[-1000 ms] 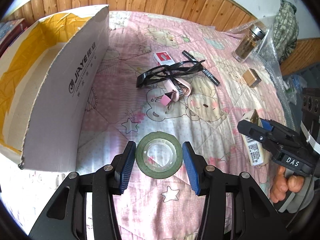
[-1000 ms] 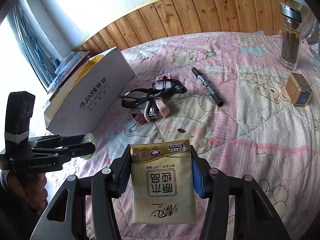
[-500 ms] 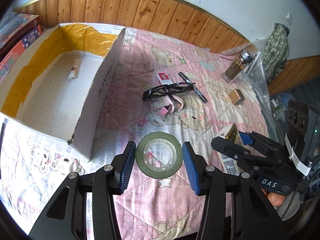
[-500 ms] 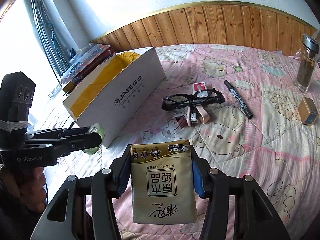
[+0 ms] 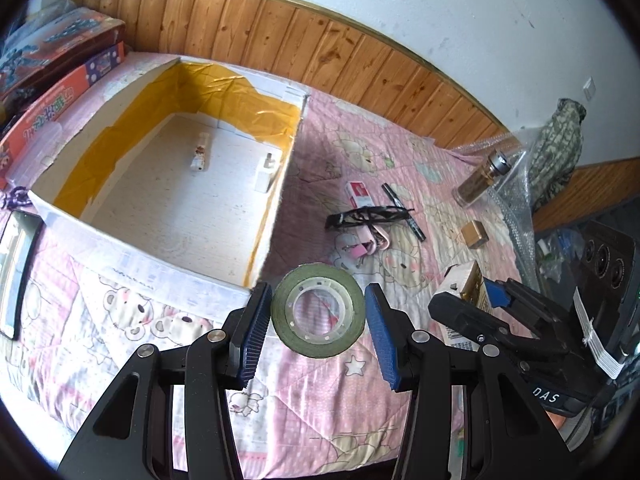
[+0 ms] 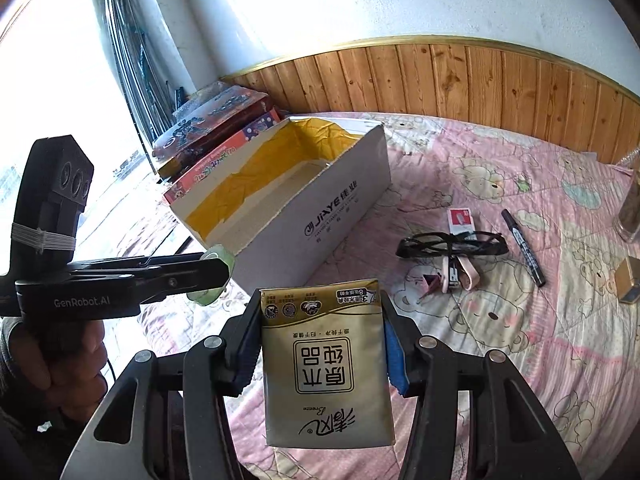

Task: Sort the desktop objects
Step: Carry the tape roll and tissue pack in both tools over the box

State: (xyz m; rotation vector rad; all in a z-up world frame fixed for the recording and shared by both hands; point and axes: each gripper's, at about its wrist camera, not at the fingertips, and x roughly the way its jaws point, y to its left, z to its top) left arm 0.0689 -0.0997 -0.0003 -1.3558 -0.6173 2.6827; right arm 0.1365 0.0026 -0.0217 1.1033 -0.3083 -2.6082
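**Both grippers lifted and swung toward the box, nothing dropped in yet**

Since a sec ago both hands have come up off the bedspread and over toward the cardboard box; in the left cam you now look down into it, vs just its side wall before.

Left gripper has the green tape roll between its blue pads, pads snug on both sides, roll in the air just short of the box's near right corner. Right gripper is clamped on the gold tissue pack, also airborne, further from the box.

Progress, imo: early-ish. Box already has 2 small white things on its floor, a little tube and a plug-looking block. Left on the bedspread, mid area: black glasses, marker, red/white card pack, pink clip thing. Toward the right edge: small gold box and glass bottle.

Room: box floor mostly bare, plenty of space. Watch the torn near wall, gotta clear its rim. Grippers sit near each other, so prob go one at a time.
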